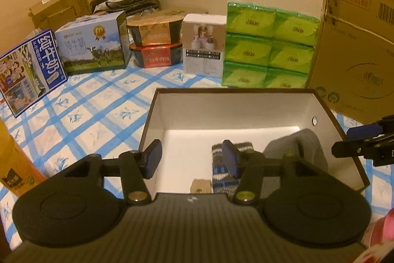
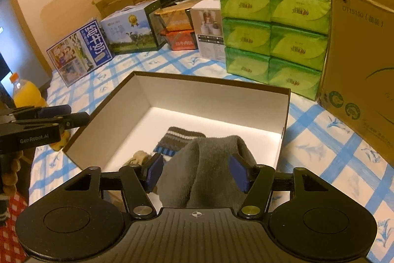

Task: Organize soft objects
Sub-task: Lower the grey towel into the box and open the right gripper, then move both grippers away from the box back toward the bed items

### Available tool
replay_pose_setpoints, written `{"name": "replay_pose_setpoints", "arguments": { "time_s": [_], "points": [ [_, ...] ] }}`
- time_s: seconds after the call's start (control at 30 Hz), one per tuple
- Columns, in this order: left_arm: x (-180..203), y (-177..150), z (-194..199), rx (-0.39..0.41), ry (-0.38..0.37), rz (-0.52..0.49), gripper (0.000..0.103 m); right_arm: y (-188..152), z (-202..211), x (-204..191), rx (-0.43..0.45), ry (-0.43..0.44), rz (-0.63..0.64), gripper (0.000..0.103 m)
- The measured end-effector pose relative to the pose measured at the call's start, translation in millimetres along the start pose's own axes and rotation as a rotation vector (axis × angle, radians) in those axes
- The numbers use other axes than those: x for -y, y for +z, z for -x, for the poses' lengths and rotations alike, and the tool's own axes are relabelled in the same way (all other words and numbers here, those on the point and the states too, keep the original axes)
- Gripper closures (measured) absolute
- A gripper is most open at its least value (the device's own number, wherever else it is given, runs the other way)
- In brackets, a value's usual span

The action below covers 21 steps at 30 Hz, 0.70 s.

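In the lower middle of the right wrist view, the right gripper point(image 2: 197, 170) is standing with its jaws apart, and a grey sock point(image 2: 209, 159) is lying between the blue pads point(image 2: 154, 171); I cannot tell if they are touching it. The sock is draping over the near wall of the open box point(image 2: 283, 120). Behind it, on the white floor of the box, a striped knitted sock point(image 2: 177, 137) is lying beside a small beige thing.

In the left wrist view, the left gripper point(image 1: 192, 159) is hovering over the same box with jaws half spread, and nothing is between them. Farther back, green tissue packs point(image 2: 273, 41) are standing on the blue checked cloth point(image 2: 320, 139).
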<state>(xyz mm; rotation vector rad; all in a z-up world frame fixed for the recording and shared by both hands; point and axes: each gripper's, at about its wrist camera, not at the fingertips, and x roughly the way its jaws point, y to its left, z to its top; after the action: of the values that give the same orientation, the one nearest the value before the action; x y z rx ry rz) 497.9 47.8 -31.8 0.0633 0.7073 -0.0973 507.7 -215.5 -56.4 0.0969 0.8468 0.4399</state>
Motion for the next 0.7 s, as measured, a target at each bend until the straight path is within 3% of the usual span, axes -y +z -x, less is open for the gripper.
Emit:
{"name": "replay_pose_setpoints", "arguments": {
  "time_s": [0.33, 0.7],
  "points": [
    [-1, -18, 37, -0.040, -0.044, 0.062, 0.051, -16, 33, -8, 0.025, 0.007, 0.004, 0.039],
    [10, -37, 117, -0.001, -0.063, 0.104, 0.050, -41, 101, -26, 0.112, 0.022, -0.016, 0.038]
  ]
}}
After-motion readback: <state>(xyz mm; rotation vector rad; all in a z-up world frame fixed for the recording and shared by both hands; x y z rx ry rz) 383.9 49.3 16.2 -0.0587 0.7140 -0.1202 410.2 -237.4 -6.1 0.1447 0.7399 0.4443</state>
